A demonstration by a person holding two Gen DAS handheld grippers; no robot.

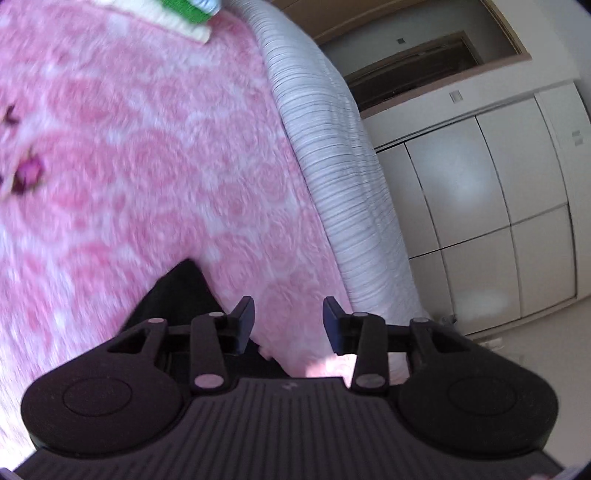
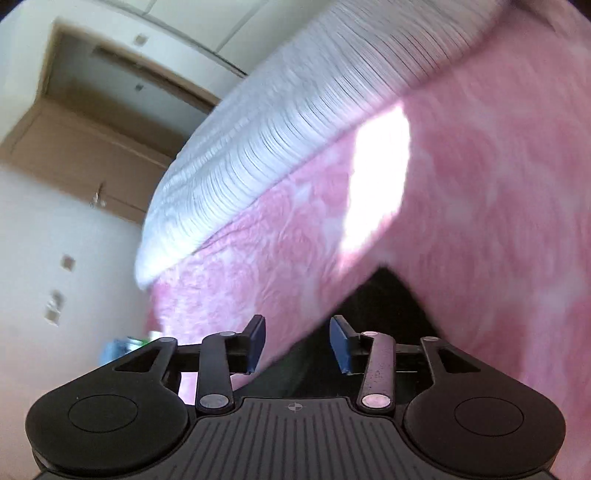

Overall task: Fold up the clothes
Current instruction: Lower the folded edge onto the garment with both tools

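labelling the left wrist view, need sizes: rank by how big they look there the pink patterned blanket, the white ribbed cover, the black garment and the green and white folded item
1. pink patterned blanket
2. white ribbed cover
3. black garment, partly hidden behind the gripper
4. green and white folded item, cut off by the frame edge, so its rank is unsure

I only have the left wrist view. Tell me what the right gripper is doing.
Observer: The right gripper is open; its pads press on nothing.
Operator: Report where the black garment sits on that side.
Observer: The black garment lies on the pink blanket, showing behind the gripper's right-hand finger, not gripped.
Operator: Name anything else I'm missing there.
Observer: A bright patch of sunlight falls on the blanket just beyond the garment's tip.
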